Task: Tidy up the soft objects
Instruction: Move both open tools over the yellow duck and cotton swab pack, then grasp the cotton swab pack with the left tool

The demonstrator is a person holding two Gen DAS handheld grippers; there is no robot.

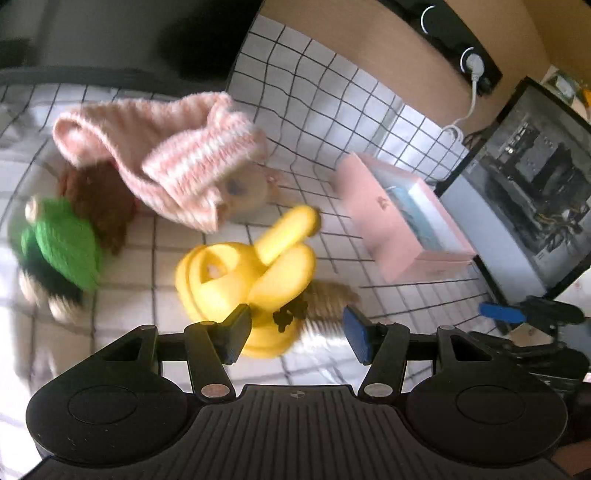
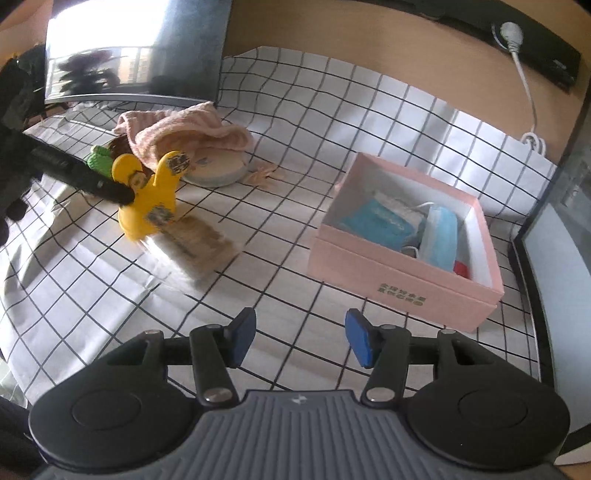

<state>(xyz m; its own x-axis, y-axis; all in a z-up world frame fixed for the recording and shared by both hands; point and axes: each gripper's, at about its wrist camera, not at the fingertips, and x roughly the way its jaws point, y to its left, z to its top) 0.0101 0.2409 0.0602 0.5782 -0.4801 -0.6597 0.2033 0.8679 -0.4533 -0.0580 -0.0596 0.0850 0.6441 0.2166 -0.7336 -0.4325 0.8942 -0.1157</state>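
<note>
The left gripper (image 1: 297, 334) hangs half-open against the yellow toy (image 1: 236, 273); the right gripper (image 2: 300, 338) hovers half-open, empty, the pink box (image 2: 406, 273) just ahead.

Looks like a desk in a home or small office: grid-patterned cloth (image 2: 332, 122) spread over it, monitor (image 2: 133, 48) at the back, glass-sided computer case (image 1: 524, 192) alongside (innards visible), wall socket (image 2: 511, 31) with white cable.

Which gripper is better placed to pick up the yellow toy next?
Left. The left gripper sits right at the yellow toy, its jaws apart with one touching it. The right gripper hovers open over bare cloth beside the pink box.
</note>
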